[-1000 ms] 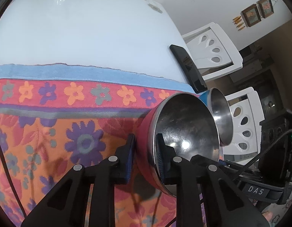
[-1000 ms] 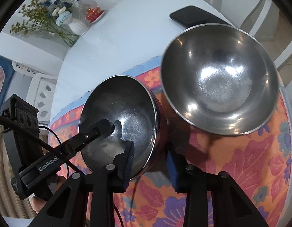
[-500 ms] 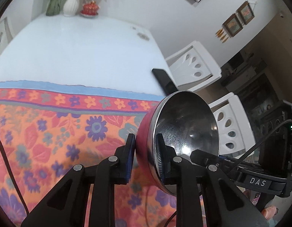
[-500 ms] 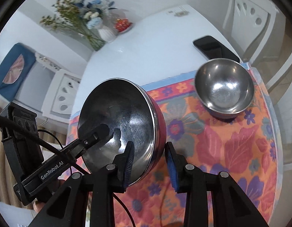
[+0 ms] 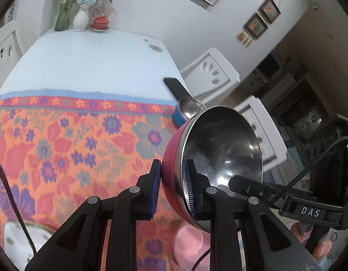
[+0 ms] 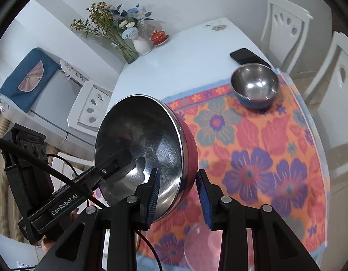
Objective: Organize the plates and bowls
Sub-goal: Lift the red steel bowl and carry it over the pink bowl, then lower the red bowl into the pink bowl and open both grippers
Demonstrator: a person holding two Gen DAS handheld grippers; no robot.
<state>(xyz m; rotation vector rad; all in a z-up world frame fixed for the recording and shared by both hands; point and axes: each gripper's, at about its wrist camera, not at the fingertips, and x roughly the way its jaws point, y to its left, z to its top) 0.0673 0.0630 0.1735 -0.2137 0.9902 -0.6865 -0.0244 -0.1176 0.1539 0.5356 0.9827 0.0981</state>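
Note:
A steel bowl with a red outside point(image 5: 221, 149) hangs tilted above the floral cloth point(image 5: 61, 140), held from both sides. My left gripper point(image 5: 172, 169) is shut on its rim, one pad inside and one on the red wall. In the right wrist view my right gripper point(image 6: 178, 178) is shut on the opposite rim of the red bowl point(image 6: 140, 140). A steel bowl with a blue outside point(image 6: 254, 85) stands on the cloth's far right corner; in the left wrist view the blue bowl point(image 5: 192, 108) peeks out behind the red one.
A pink translucent bowl point(image 6: 203, 244) lies on the cloth under the grippers. A white flowered dish point(image 5: 22, 237) sits at the near left. A black phone point(image 6: 246, 56), vases of flowers point(image 6: 128, 38) and a red lidded cup point(image 6: 159, 37) stand on the white table point(image 5: 95, 63). White chairs point(image 5: 214, 74) line the right side.
Both grippers have risen and drawn back together with the red bowl, away from the blue bowl, which stays on the cloth. The pink bowl and white dish have come into view below.

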